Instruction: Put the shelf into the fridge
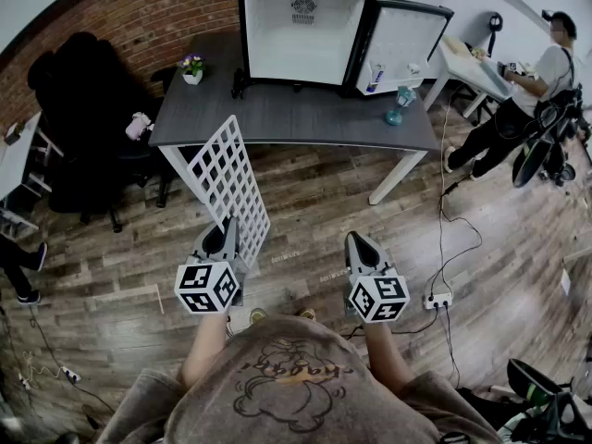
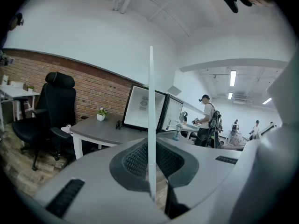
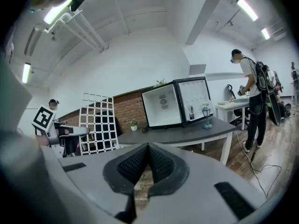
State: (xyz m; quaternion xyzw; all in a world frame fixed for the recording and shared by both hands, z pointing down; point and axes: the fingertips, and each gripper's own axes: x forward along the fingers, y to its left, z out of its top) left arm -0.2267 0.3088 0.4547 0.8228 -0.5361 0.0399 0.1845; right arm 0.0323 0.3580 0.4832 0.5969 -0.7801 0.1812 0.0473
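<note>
Shelf (image 1: 231, 178), white grid, stands upright in L gripper (image 1: 226, 234), jaws clamped on its lower edge, over floor (image 1: 314, 215), well short of table (image 1: 305, 118). R gripper (image 1: 359, 244) jaws together, empty. Fridge (image 1: 301, 30) on table, door open.

We're in an open office-style workspace here, brick wall (image 1: 139, 17) behind, a black swivel chair (image 1: 79, 109) beside the grey tabletop (image 1: 296, 117) with its little open fridge (image 1: 301, 35), strip lights (image 3: 247, 8) overhead, plank floor (image 1: 314, 220), and a person (image 1: 541, 77) busy at another white desk (image 1: 472, 67)
</note>
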